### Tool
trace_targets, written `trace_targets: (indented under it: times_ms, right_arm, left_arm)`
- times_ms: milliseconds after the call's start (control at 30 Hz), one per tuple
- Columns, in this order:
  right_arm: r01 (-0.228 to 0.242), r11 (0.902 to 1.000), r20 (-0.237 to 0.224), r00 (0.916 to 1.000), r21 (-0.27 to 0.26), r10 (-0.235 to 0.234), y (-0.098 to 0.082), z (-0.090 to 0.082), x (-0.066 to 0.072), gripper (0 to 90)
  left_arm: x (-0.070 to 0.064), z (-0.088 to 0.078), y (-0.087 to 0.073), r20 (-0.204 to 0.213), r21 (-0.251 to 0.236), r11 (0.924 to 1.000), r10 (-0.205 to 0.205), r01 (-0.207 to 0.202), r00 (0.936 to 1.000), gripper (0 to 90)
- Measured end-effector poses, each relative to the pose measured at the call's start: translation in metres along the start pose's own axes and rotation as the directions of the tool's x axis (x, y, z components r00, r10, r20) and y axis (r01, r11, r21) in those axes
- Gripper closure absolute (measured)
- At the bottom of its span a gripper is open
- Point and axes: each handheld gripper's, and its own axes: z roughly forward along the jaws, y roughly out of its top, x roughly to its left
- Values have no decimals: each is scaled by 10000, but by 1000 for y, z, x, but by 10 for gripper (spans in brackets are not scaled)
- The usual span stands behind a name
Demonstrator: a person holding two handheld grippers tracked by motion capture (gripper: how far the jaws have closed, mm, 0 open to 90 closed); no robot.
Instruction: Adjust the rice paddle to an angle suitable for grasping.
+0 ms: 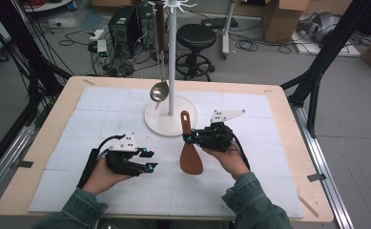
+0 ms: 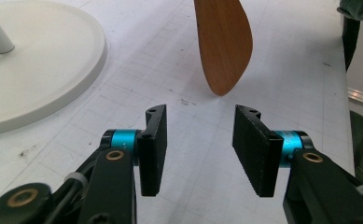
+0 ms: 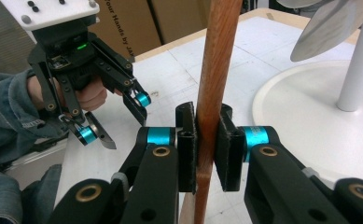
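A wooden spatula (image 1: 191, 158) stands tilted over the white mat, blade down and handle up. My right gripper (image 1: 189, 138) is shut on its handle from the right. In the right gripper view the pads (image 3: 187, 149) press both sides of the handle (image 3: 219, 56). My left gripper (image 1: 149, 160) rests to the left of the spatula, open, with nothing between its jaws. In the left gripper view it (image 2: 200, 149) points at the blade tip (image 2: 223, 42), a short way off. Across the mat in the right gripper view, the left gripper (image 3: 118, 119) is held in a hand.
A white stand with a round base (image 1: 160, 123) and a pole rises behind the spatula. A metal ladle (image 1: 159, 90) hangs from it. The base (image 2: 39, 70) lies close on the left in the left gripper view. A white mat (image 1: 102, 109) covers the wooden table.
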Motion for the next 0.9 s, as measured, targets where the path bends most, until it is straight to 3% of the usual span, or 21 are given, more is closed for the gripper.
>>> trace_targets:
  times_ms: [533,900]
  right_arm:
    - [77,9992,-130,9999,-380,-82,9,1,-3,828]
    - [176,9978,-243,9995,-635,-191,28,-1,-9,828]
  left_arm:
    - [3,-6,-2,-223,-148,9996,-242,239,9995,456]
    - [9,-16,-6,-595,-357,9978,-587,567,9965,375]
